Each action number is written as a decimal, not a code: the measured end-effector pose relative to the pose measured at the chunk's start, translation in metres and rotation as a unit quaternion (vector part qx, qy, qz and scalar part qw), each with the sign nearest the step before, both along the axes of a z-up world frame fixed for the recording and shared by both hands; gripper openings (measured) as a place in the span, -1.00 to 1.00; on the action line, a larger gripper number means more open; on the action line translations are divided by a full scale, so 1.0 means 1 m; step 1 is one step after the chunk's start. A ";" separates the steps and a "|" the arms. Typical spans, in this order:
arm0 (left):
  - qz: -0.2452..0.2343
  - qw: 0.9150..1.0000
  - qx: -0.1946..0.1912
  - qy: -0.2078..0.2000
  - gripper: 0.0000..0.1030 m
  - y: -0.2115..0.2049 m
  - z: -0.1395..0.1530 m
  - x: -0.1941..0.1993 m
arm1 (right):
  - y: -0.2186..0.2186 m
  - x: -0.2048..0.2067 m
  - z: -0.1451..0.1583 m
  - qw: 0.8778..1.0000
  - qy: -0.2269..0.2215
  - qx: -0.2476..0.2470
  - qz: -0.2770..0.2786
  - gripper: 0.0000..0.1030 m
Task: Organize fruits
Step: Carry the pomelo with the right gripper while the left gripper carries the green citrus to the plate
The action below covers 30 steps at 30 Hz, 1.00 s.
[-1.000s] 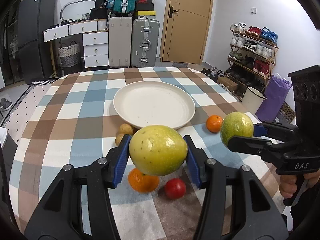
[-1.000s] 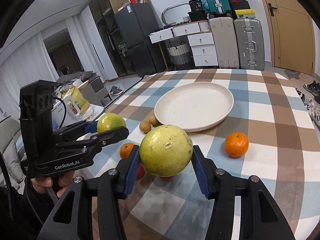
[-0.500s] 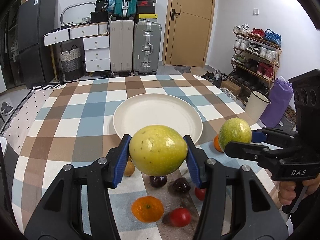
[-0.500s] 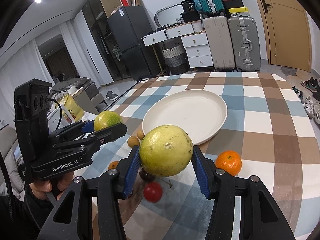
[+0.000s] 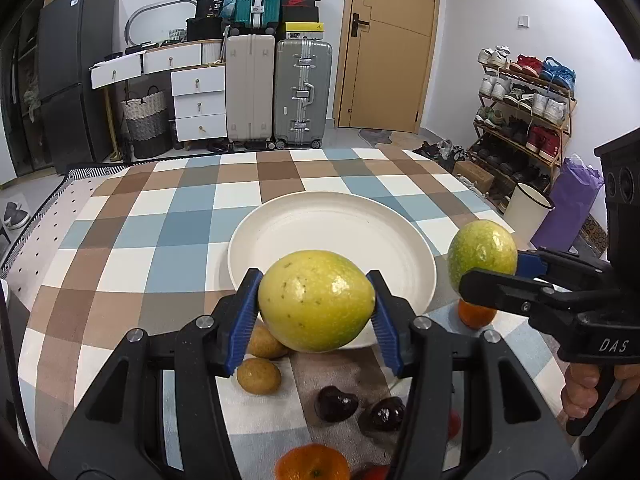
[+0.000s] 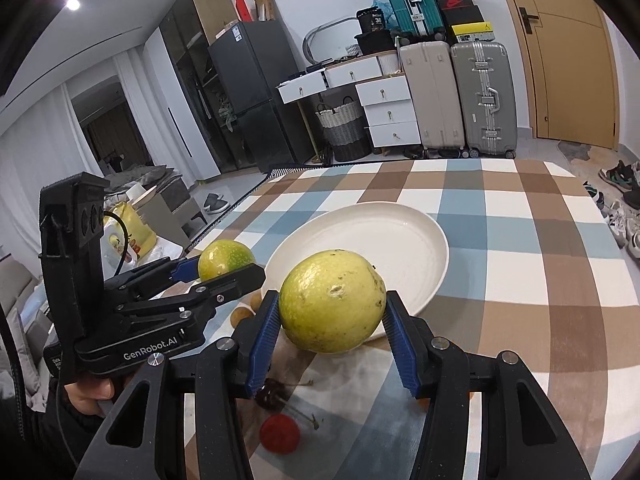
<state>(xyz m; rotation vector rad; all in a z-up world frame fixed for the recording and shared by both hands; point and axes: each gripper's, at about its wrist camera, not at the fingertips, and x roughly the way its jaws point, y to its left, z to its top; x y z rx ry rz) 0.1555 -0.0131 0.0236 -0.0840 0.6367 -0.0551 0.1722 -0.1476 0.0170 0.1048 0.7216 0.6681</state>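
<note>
Yellow-green fruit (image 5: 316,300) clamped in left hand-held gripper (image 5: 316,304), another (image 6: 332,300) in right hand-held gripper (image 6: 332,308). Held above white plate (image 5: 332,220), likely for setting down; smaller fruit left on bench (image 5: 120,248).

Black plastic tongs (image 5: 316,312) with ribbed blue pads (image 5: 244,320), silver screws, white "DAS" and "GenRobot.AI" lettering

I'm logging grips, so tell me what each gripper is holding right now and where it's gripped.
Each holds one yellow-green fruit by its opposite sides: left gripper on one fruit, right gripper on another fruit.
</note>
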 end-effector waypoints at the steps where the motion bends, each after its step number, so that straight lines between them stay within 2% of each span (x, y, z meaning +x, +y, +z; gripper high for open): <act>1: 0.000 1.000 0.001 0.001 -0.03 0.000 -0.001 0.003 | 0.000 0.002 -0.001 1.000 0.001 0.001 0.000 0.01; 13: 0.000 1.000 0.011 -0.001 -0.03 0.007 -0.005 0.033 | 0.013 0.031 -0.009 1.000 -0.009 -0.006 0.001 0.01; 20: -0.007 1.000 0.012 0.003 -0.03 0.008 -0.014 0.043 | 0.018 0.049 -0.025 0.999 0.010 -0.028 -0.010 0.01; 26: -0.015 0.999 0.040 0.028 -0.03 -0.001 -0.026 0.053 | 0.016 0.061 -0.039 0.999 0.037 -0.033 -0.022 0.01; 30: -0.018 0.998 0.045 0.040 -0.03 -0.001 -0.030 0.057 | 0.015 0.065 -0.045 0.998 0.045 -0.029 -0.023 0.01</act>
